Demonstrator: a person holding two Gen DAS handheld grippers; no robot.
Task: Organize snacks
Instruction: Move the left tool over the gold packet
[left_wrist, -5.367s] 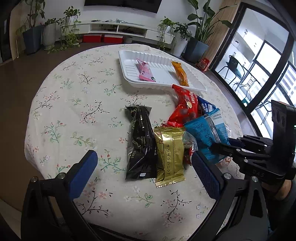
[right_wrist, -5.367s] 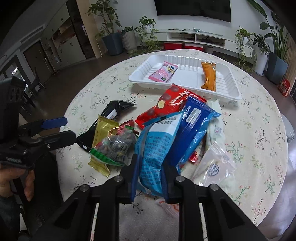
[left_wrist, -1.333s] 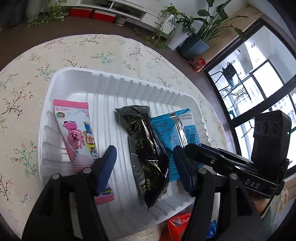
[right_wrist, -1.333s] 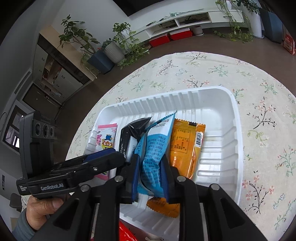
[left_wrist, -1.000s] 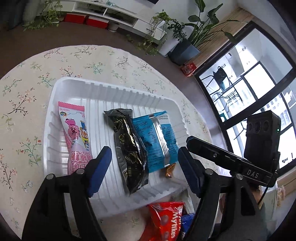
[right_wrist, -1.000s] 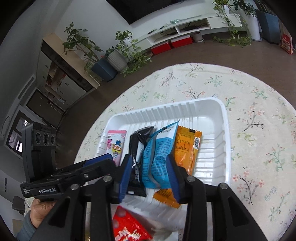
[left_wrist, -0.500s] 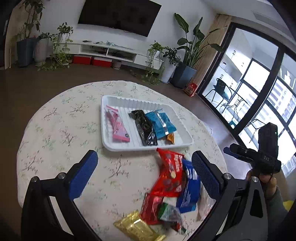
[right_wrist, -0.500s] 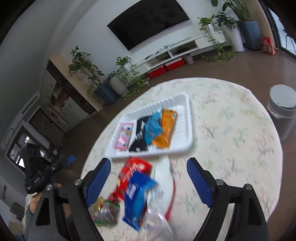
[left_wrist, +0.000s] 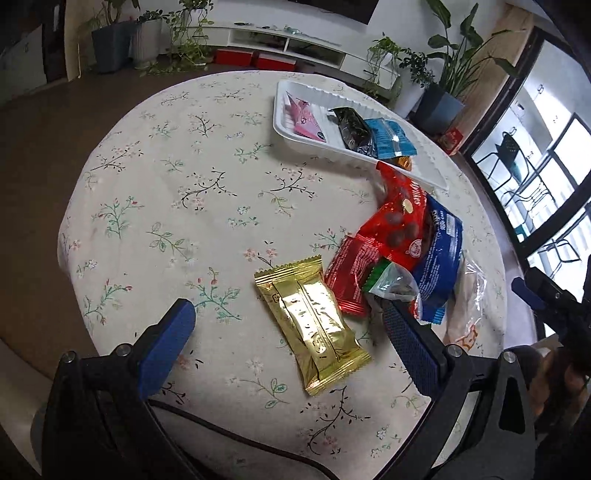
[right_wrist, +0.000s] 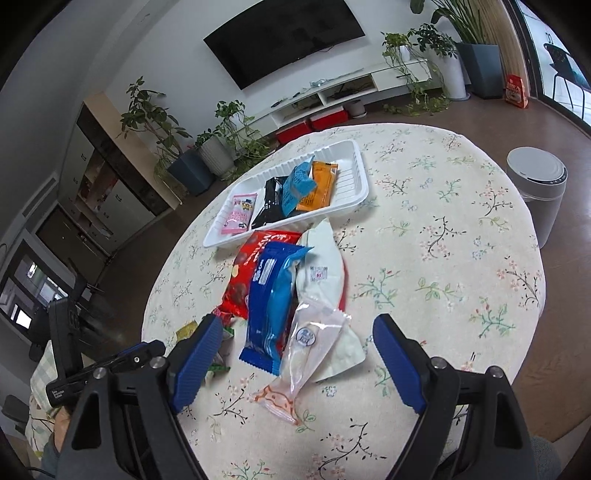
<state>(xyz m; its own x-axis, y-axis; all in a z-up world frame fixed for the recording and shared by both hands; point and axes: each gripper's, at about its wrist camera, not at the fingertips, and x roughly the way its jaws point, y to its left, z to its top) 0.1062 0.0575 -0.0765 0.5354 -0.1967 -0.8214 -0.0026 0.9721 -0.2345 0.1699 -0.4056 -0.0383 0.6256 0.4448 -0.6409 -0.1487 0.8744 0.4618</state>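
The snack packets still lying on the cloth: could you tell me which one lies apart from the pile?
The gold packet. It lies alone on the cloth between the left gripper's open fingers, while the red, blue and clear ones overlap in a heap.

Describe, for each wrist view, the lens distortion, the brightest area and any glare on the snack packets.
Left wrist view: fisheye bends the table edge into a curve; the windows at right are blown out; the gold packet shows bright glare. Right wrist view: dark vignette in the corners, walls bowed; daylight is even and sharp; the clear packet has faint sheen, the dark blue packet a soft highlight.
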